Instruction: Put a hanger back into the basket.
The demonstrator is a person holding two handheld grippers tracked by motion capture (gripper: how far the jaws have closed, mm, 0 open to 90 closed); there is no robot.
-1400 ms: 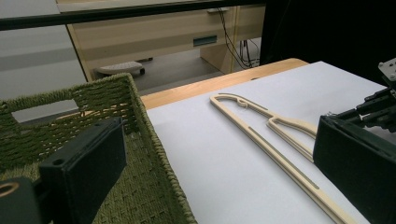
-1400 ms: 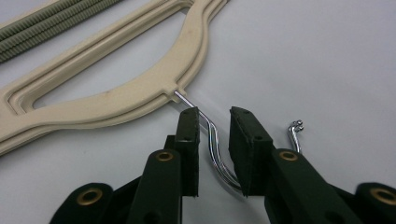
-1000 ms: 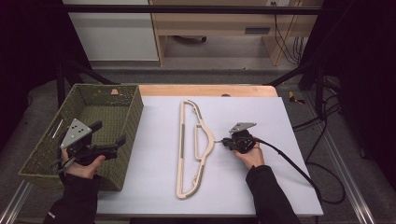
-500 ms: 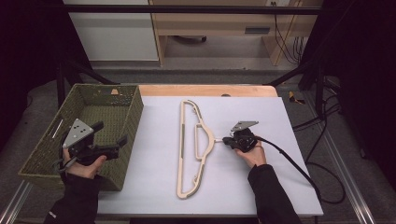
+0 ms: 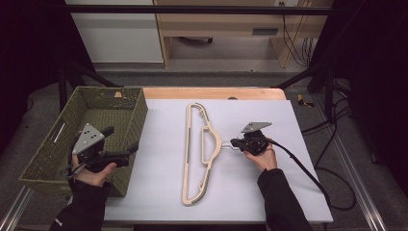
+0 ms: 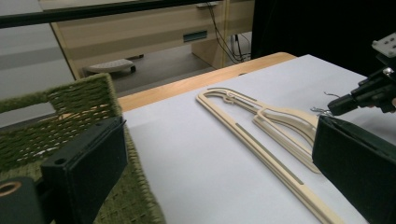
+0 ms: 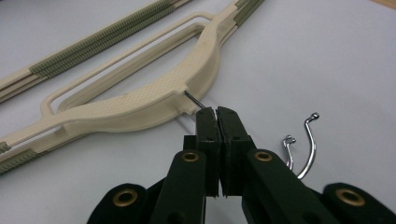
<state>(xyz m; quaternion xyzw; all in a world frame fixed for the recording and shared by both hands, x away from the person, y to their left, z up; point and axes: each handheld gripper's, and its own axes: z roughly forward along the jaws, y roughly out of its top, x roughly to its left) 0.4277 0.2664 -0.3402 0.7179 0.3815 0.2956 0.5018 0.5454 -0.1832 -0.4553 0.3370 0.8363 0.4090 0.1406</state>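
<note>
- Right gripper view: your right tongs [image 7: 217,114] are pinched tight on the thin metal neck of the hook [image 7: 306,144], right where it comes out of the cream hanger [image 7: 140,105]. The shiny curl of the hook sticks out just beside the tongs on the white tabletop [image 7: 327,56].
- High view: your right hand [image 5: 262,156] sits at the near right of the hanger [image 5: 199,154], and the right tongs [image 5: 234,143] point left at its middle hump. The hanger lies flat in the middle of the tabletop [image 5: 269,192], with its long bar running from near you to far from you.
- High view: your left hand [image 5: 91,171] holds the left tongs [image 5: 132,151] over the near right corner of the green woven basket [image 5: 48,159]. The basket stands at the left edge of the tabletop.
- Left gripper view: your left tongs [image 6: 215,172] are spread wide with nothing between them. One black jaw is by the basket wall [image 6: 79,105]. Farther off you see the hanger [image 6: 261,126] and the right tongs [image 6: 338,105] at its hook.
</note>
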